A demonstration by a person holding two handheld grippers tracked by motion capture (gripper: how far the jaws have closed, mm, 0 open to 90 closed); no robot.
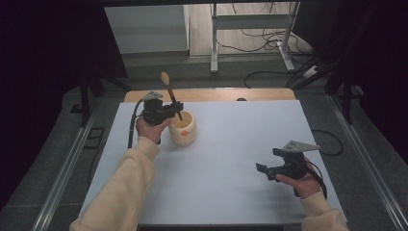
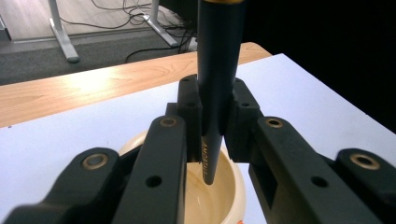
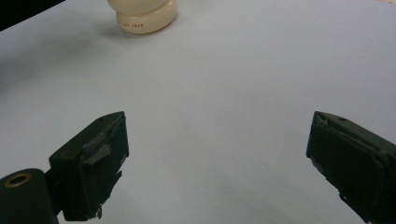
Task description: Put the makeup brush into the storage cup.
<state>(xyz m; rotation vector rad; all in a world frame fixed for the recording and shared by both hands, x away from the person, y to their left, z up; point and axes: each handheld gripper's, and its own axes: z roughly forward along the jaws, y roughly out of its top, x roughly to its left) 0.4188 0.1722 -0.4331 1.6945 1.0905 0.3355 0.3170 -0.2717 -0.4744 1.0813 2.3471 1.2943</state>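
A cream round pot (image 1: 183, 129) stands on the white table (image 1: 231, 159) left of centre. My left gripper (image 1: 176, 108) is shut on a dark-handled brush (image 1: 172, 98) with a tan tip pointing up and back. The brush's lower end dips into the pot's mouth. From the left gripper view the brush handle (image 2: 216, 88) is clamped between the jaws, its end inside the pot (image 2: 219, 196). My right gripper (image 1: 269, 161) hovers open over the front right of the table, nothing between its fingers. The right gripper view has the pot (image 3: 143, 15) far ahead, beyond my open gripper (image 3: 217, 154).
A wooden strip (image 1: 211, 94) runs along the table's far edge. Beyond it are metal desk legs (image 1: 214, 43) and loose cables (image 1: 269, 41) on the floor. Rails (image 1: 62, 168) flank the table on both sides.
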